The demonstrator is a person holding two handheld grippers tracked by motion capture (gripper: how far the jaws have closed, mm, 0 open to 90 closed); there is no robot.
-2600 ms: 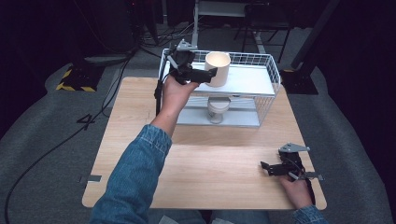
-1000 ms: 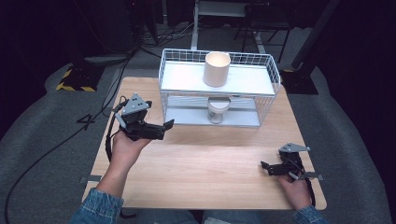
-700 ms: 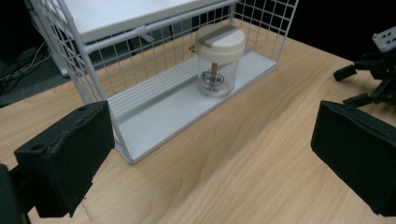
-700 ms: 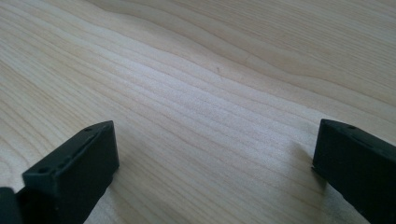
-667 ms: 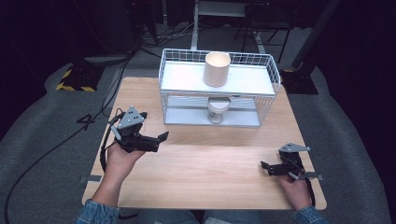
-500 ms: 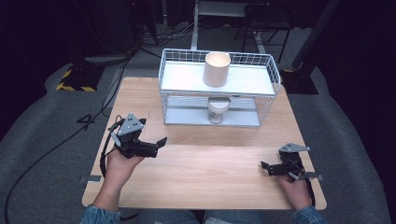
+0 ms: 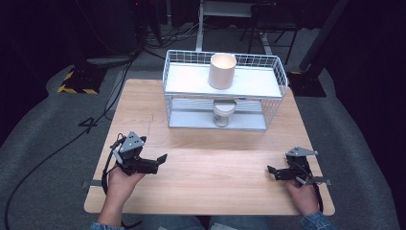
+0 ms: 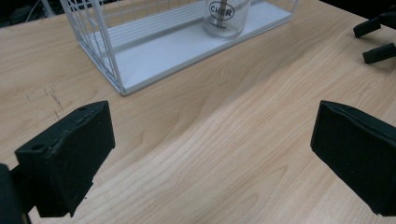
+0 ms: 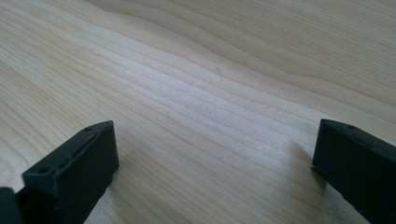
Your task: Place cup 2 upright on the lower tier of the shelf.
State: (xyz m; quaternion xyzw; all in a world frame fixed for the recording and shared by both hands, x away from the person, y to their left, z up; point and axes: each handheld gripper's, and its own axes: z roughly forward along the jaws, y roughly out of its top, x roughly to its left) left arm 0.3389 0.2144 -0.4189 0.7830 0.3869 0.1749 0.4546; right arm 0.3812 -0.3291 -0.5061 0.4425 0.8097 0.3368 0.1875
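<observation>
A beige cup (image 7: 221, 71) stands upright on the top shelf of a white wire rack (image 7: 179, 79) at the back of the wooden table (image 7: 215, 187). Below it, on the lower shelf, stands a clear glass jar (image 7: 223, 114) with a printed label (image 8: 223, 15). My left gripper (image 7: 159, 163) rests low over the near left of the table, open, with bare wood between its fingers (image 8: 70, 156). My right gripper (image 7: 271, 173) sits at the near right, open and empty, its fingers (image 9: 74, 170) spread wide just above the wood. Both are well apart from the rack.
The rack's front corner (image 8: 119, 88) lies a little ahead of my left gripper. In the left gripper view, the right gripper's fingertips (image 8: 379, 39) show far off at the upper right. Dark floor with cables (image 7: 119, 81) surrounds the table.
The left hand has drawn back from the cup on the rack's top shelf and come down to the near left of the table. The cup stays on the shelf. The right gripper has not moved.
</observation>
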